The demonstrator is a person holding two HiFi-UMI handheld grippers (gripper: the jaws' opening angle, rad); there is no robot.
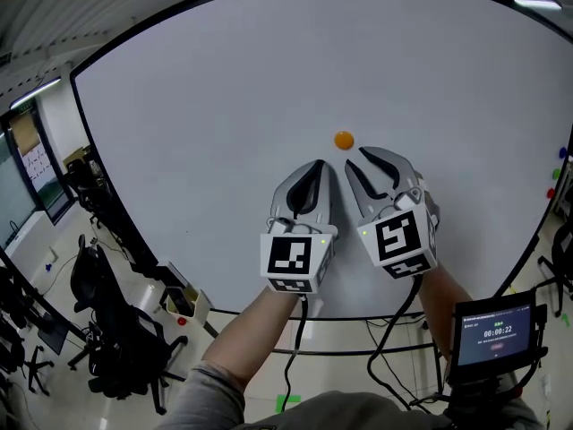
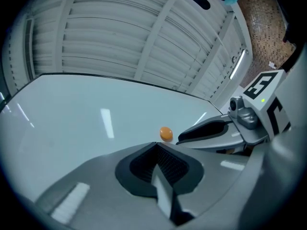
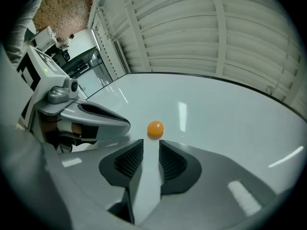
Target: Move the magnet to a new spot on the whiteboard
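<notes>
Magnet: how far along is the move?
Done: unclear; the magnet sits free on the whiteboard. In hand: nothing; the right gripper is open just below it, the left gripper shut. Remaining: likely gripping and shifting it, unless this is already the new spot.

chair (image 1: 112, 339) left floor | timer screen (image 1: 495, 334) lower right | box, perhaps (image 1: 183, 303)

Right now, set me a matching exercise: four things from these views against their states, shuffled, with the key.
1. magnet
2. left gripper
3. right gripper
4. screen

A. jaws apart, nothing between them
B. lit, at the head view's lower right
C. orange, on the whiteboard, held by neither gripper
D. jaws together, empty

Pairs: 1-C, 2-D, 3-A, 4-B
</notes>
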